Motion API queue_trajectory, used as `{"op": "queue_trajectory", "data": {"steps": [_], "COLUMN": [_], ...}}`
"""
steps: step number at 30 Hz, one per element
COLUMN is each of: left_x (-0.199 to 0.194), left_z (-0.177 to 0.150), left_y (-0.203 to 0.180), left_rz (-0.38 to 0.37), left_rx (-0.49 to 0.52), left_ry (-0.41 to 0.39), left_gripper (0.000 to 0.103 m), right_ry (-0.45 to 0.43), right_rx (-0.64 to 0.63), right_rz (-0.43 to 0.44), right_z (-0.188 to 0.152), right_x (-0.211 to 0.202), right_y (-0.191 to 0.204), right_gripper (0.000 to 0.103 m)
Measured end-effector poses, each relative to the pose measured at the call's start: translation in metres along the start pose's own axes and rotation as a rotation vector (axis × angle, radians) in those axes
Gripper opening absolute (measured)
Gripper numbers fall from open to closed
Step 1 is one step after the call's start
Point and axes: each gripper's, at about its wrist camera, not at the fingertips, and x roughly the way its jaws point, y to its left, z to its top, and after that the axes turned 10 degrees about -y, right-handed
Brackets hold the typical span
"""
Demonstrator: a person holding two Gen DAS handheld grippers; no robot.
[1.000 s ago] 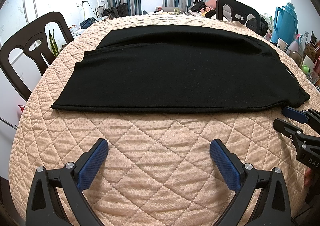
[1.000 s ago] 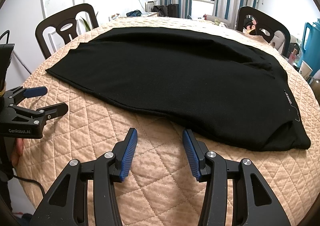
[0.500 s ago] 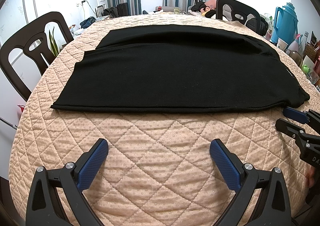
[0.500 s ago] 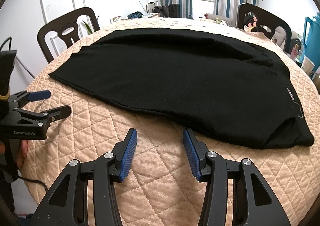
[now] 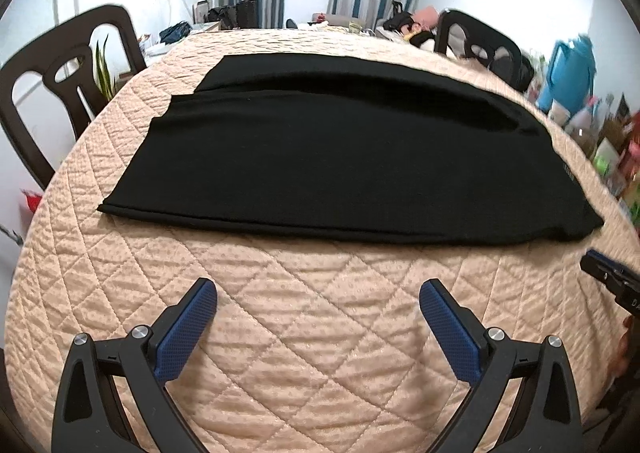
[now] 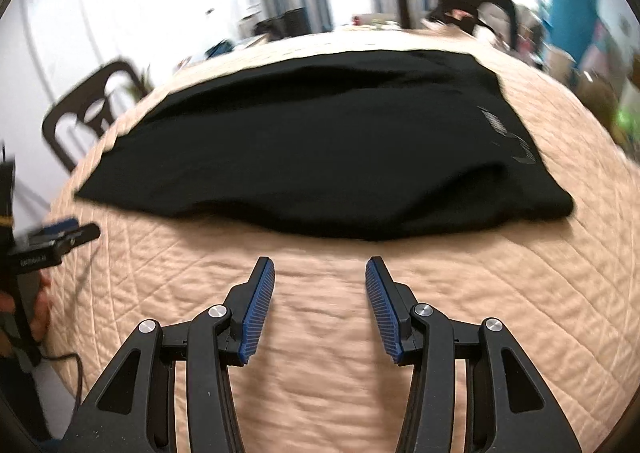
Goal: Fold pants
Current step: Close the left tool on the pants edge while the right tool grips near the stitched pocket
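Observation:
Black pants (image 5: 340,157) lie flat across the round quilted table (image 5: 320,313), folded lengthwise with one leg edge offset at the far left. My left gripper (image 5: 318,293) is open above the bare quilt, short of the pants' near hem. In the right wrist view the pants (image 6: 320,149) show a small label near the waist end at right. My right gripper (image 6: 320,273) is open just in front of the near edge of the pants, touching nothing. The right gripper's tip (image 5: 608,277) shows at the right edge of the left wrist view.
Dark chairs (image 5: 60,85) stand at the left and far right (image 5: 476,37) of the table. A blue jug (image 5: 568,73) and cluttered items sit beyond the right edge. A hand holds the left gripper (image 6: 44,245) at the left of the right wrist view.
The right gripper has swung right and closer to the waist end of the pants, its view now blurred. The left gripper has tilted slightly. The pants have not moved.

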Motion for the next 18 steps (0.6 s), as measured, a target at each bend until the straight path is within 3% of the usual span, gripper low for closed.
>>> {"op": "queue_trajectory", "data": {"steps": [5, 10, 15, 18], "left_x": [0.002, 0.007, 0.016, 0.022], "left_z": [0.009, 0.02, 0.031, 0.034], "left_y": [0.028, 0.044, 0.046, 0.042], "left_rz": [0.0, -0.034, -0.004, 0.063], "left_rx": [-0.122, -0.244, -0.275, -0.239], "left_ry": [-0.017, -0.032, -0.055, -0.07], "left_gripper": [0.103, 0.103, 0.101, 0.085], "right_ry": [-0.031, -0.079, -0.115, -0.126], "right_rx": [0.186, 0.405, 0.476, 0.501], "right_rz": [-0.056, -0.011, -0.013, -0.025], "right_z": [0.008, 0.02, 0.031, 0.038], "right_x": [-0.007, 0.002, 0.016, 0.023], "right_y": [-0.051, -0.095, -0.103, -0.104], "right_gripper": [0.049, 0.049, 0.049, 0.049]}}
